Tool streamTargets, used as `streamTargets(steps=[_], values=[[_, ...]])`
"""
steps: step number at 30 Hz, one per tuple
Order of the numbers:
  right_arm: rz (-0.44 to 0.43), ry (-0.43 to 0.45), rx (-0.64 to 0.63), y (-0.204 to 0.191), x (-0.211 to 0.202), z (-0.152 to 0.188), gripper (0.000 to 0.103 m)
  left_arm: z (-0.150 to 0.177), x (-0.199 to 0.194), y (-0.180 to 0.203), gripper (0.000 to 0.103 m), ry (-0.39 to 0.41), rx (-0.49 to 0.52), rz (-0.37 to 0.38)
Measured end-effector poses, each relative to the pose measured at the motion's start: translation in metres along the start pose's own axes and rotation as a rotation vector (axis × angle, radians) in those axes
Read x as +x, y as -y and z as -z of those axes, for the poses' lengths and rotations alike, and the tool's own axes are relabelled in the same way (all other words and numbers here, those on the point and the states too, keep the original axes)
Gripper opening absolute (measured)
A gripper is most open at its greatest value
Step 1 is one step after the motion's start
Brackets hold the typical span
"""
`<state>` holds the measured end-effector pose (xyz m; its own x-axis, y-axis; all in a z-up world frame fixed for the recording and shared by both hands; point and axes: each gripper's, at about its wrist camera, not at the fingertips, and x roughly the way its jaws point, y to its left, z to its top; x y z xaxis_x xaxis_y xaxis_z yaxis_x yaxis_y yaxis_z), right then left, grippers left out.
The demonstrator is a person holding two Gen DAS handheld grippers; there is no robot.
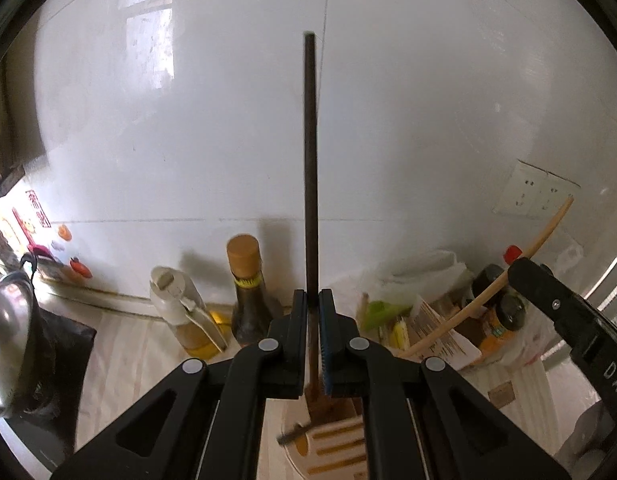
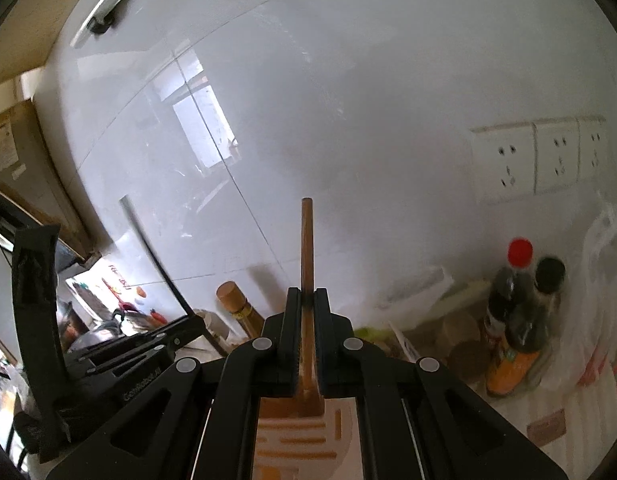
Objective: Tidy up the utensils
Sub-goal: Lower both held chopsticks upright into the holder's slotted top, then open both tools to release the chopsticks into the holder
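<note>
The left gripper (image 1: 313, 312) was clamped tight on the dark handle of a long utensil (image 1: 310, 152), its jaws pressed together with only that thin shaft between them. The shaft rose straight up past the white tiled wall (image 1: 428, 100), and its brown lower end hung below the jaws over a round slotted holder (image 1: 340, 444). The right gripper (image 2: 307, 312) was likewise closed on a wooden spatula (image 2: 307, 240), the pale handle standing upright above the jaws and the wider blade end dropping toward the same slotted holder (image 2: 296, 440) beneath it. In the left wrist view the right gripper (image 1: 524, 276) showed at the right edge with the wooden handle (image 1: 544, 232) angled across it.

Both tools appeared poised for lowering into the holder, so doing this step well probably meant keeping each handle vertical, lining its lower end with a free slot, and bringing one down at a time so the two grippers, which were near each other, did not collide. Letting go should wait until a tip was seated, or the tool could tip out. Behind, the brown-capped sauce bottle (image 1: 248, 292), an oil bottle (image 1: 188, 312) and a red-capped dark bottle (image 2: 508, 292) stood along the wall, close enough to be knocked by a careless swing.
</note>
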<state>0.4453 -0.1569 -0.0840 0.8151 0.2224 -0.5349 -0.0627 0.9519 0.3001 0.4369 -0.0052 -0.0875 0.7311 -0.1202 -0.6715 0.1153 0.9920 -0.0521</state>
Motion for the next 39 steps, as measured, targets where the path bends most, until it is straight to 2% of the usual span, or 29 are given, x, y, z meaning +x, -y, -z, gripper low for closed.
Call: streamTargets(steps=[6,9,10,12,13,14,15,18,20,21,22,23,27,29,32,36,37,38,39], values=[[-0.006,-0.068,-0.053,-0.014,0.021,0.003,0.006,-0.001,0.000,-0.005,0.004,-0.018,0.000,0.021],[-0.030,-0.128,-0.042,-0.013,0.024,0.009,0.007,0.002,-0.007,-0.009,0.008,-0.051,-0.020,0.052],[-0.040,-0.136,-0.034,-0.011,0.022,0.011,0.010,0.002,-0.011,-0.011,0.008,-0.063,-0.027,0.055],[-0.051,-0.140,-0.019,-0.007,0.016,0.012,0.035,0.001,-0.020,-0.014,0.025,-0.069,-0.039,0.036],[-0.050,-0.137,-0.012,-0.004,0.013,0.012,0.055,0.000,-0.025,-0.016,0.059,-0.067,-0.044,0.027],[-0.057,-0.133,-0.001,-0.001,0.006,0.011,0.063,0.000,-0.033,-0.019,0.091,-0.056,-0.051,0.013],[-0.051,-0.129,0.002,0.001,0.002,0.011,0.063,0.000,-0.041,-0.022,0.096,-0.034,-0.060,0.006],[-0.030,-0.112,0.024,0.008,-0.018,0.008,0.065,0.003,-0.065,-0.030,0.096,0.025,-0.070,-0.019],[-0.003,-0.094,0.037,0.015,-0.036,0.008,0.082,0.009,-0.077,-0.034,0.103,0.054,-0.072,-0.045],[0.001,-0.089,0.039,0.018,-0.041,0.008,0.088,0.013,-0.081,-0.034,0.103,0.062,-0.072,-0.050],[0.016,-0.084,0.038,0.020,-0.048,0.010,0.099,0.019,-0.085,-0.034,0.103,0.068,-0.072,-0.069],[0.031,-0.076,0.042,0.024,-0.057,0.014,0.103,0.023,-0.087,-0.035,0.103,0.073,-0.072,-0.085],[0.100,-0.020,0.052,0.039,-0.085,0.033,0.103,0.049,-0.088,-0.031,0.103,0.037,-0.075,-0.074],[0.166,0.008,0.061,0.053,-0.100,0.048,0.103,0.064,-0.086,-0.025,0.103,0.007,-0.060,-0.075],[0.220,-0.067,0.092,0.082,-0.107,0.073,0.103,0.098,-0.079,-0.009,0.103,-0.048,-0.026,-0.102],[0.303,-0.231,0.174,0.128,-0.105,0.115,0.103,0.145,-0.055,0.011,0.103,-0.189,-0.014,-0.099],[0.309,-0.271,0.199,0.140,-0.104,0.127,0.099,0.158,-0.046,0.016,0.103,-0.232,-0.013,-0.098],[0.328,-0.312,0.221,0.153,-0.103,0.138,0.080,0.168,-0.040,0.021,0.100,-0.259,-0.009,-0.098],[0.350,-0.352,0.238,0.164,-0.102,0.150,0.067,0.180,-0.033,0.027,0.098,-0.294,-0.003,-0.100]])
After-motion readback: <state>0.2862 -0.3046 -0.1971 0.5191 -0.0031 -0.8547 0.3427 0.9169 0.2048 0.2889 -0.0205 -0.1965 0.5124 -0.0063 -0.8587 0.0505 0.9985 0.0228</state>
